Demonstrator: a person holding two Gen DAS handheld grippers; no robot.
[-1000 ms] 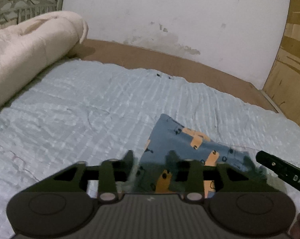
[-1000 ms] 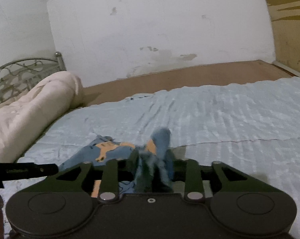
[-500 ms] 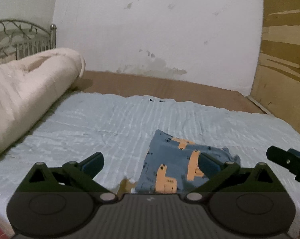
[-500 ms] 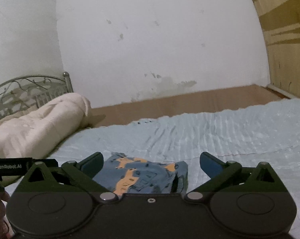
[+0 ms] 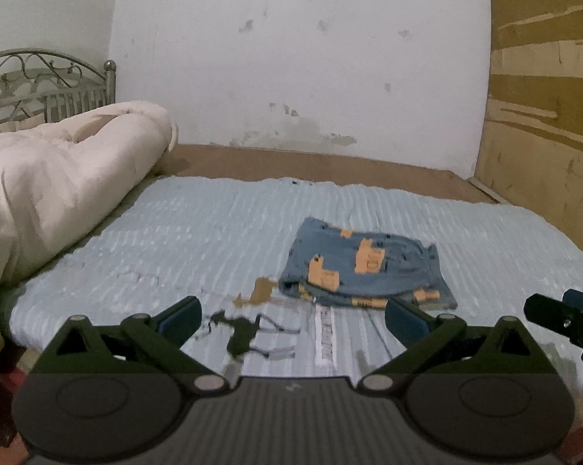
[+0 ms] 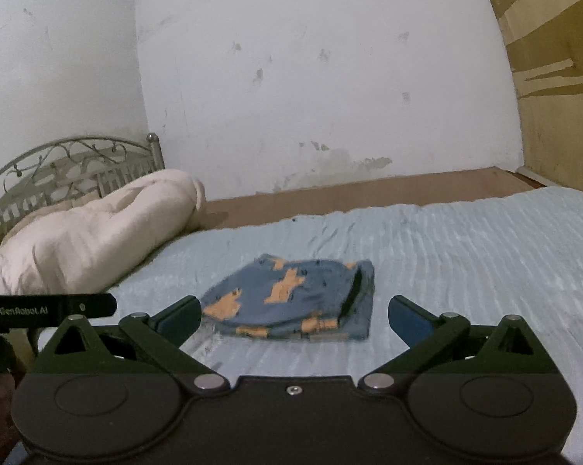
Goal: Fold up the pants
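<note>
The blue pants (image 5: 365,267) with orange prints lie folded into a small flat stack on the light blue bedspread (image 5: 214,232). They also show in the right wrist view (image 6: 291,298). My left gripper (image 5: 291,316) is open and empty, held back from the stack's near left corner. My right gripper (image 6: 293,317) is open and empty, just short of the stack's near edge. The right gripper's tip also shows in the left wrist view (image 5: 562,319), and the left gripper's finger shows in the right wrist view (image 6: 47,308).
A rolled cream duvet (image 5: 59,182) lies along the left side by a metal headboard (image 5: 47,89). A brown strip of mattress (image 5: 330,162) runs under the white wall. A wooden panel (image 5: 543,135) stands at the right. Dark and tan marks (image 5: 248,321) sit near the bedspread's front edge.
Both grippers were shut on the pants a second ago, then opened and let go. Both have since drawn back and up from the folded stack, which now lies flat.
</note>
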